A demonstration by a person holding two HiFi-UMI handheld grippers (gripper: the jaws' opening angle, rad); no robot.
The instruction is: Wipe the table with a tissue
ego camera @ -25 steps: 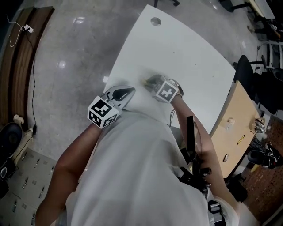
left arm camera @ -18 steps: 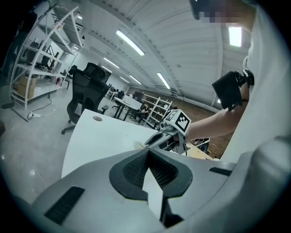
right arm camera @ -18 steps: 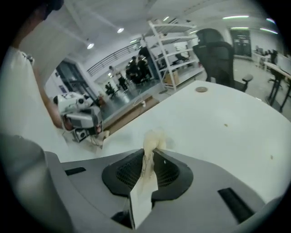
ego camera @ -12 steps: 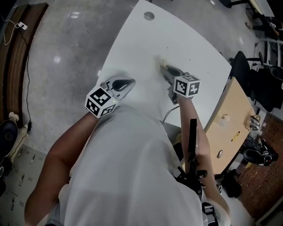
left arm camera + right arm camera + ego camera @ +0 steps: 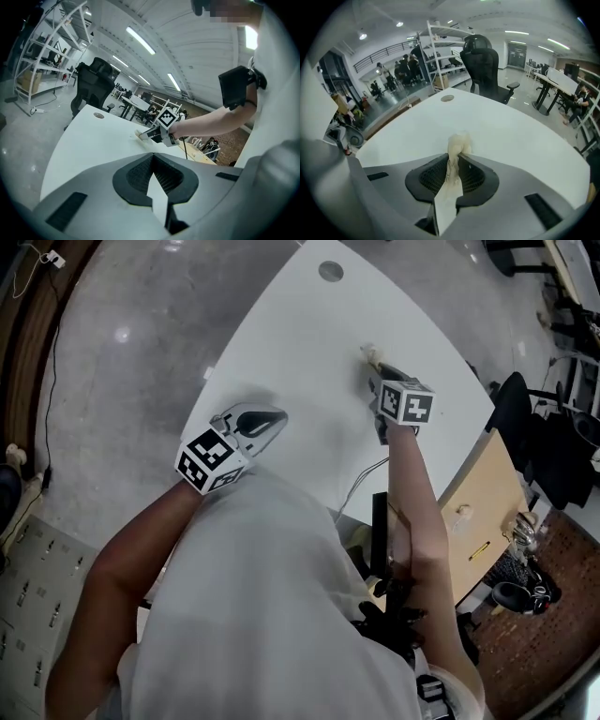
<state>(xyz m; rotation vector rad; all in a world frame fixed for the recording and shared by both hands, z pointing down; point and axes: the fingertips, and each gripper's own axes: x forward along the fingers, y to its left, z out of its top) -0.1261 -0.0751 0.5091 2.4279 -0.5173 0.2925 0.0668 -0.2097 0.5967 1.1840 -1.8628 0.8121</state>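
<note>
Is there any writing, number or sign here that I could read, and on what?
None can be read in any view.
Both the left claw and the right claw bear only black-and-white square patterns, not letters.
The table and the tissue show no print.

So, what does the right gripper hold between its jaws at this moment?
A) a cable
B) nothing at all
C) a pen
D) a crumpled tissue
D: in the right gripper view, the right gripper is shut on a crumpled tissue, and the end of the tissue sticks out past the jaw tips over the white table.
</note>
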